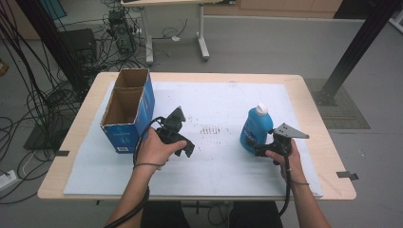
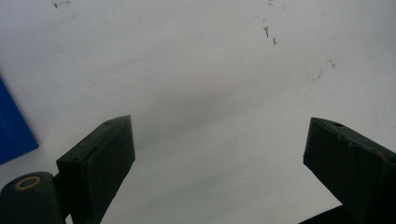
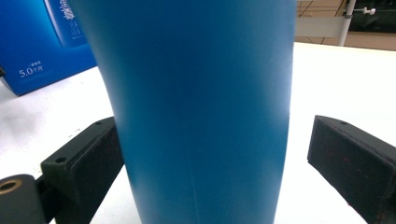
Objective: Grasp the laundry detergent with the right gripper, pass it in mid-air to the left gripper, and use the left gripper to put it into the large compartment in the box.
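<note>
Here, from the high view, a blue bottle (image 1: 255,129) with a white cap stands upright on the white mat (image 1: 218,99), towards its right side. The right gripper (image 1: 259,148) is low at the bottle's base, reaching in from the right, with the person's right hand (image 1: 288,159) around it. The left gripper (image 1: 183,146) sits near the middle of the mat, held in the left hand (image 1: 154,148), well apart from the bottle. An open blue cardboard box (image 1: 129,109) with two compartments stands at the mat's left edge, just beyond the left hand.

In the left gripper view, the left gripper (image 2: 219,154) has its jaws spread wide over bare mat (image 2: 210,70), with nothing between them. A blue corner of the box (image 2: 11,126) pokes in at the left edge.

In the right gripper view, the bottle (image 3: 201,107) stands between the jaws of the right gripper (image 3: 210,158). The left jaw lies against or just beside the bottle's side; from this close I cannot tell which. The right jaw stands clearly apart from it, so the jaws are spread and not clamped. The box (image 3: 42,42) shows behind at the left.
</note>
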